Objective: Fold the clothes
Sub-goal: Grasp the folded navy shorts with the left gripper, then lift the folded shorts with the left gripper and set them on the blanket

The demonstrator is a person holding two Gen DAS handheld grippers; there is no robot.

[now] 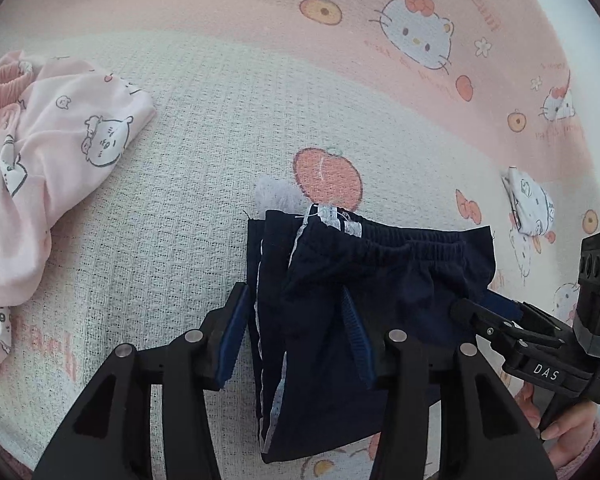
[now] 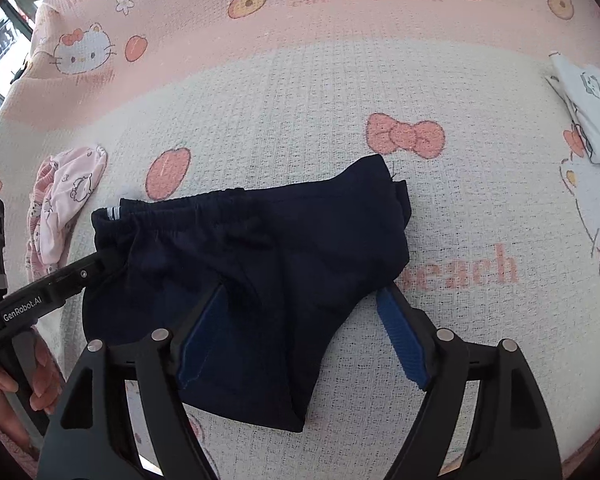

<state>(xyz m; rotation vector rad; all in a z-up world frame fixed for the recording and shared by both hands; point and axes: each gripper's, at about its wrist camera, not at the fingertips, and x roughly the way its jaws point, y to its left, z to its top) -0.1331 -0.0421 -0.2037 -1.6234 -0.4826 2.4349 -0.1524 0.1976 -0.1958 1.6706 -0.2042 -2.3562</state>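
Navy shorts with a white side stripe lie flat on the Hello Kitty blanket, elastic waistband away from me. My left gripper is open and low over the striped edge of the shorts, one blue pad on the blanket side and the other on the cloth. In the right wrist view, the shorts spread wide, and my right gripper is open astride their leg end, with the right pad off the cloth. The left gripper reaches in at the waistband corner.
A crumpled pink printed garment lies at the left, also seen as a pink heap. A small folded white printed garment rests at the right. A hand holds the right gripper; another hand holds the left.
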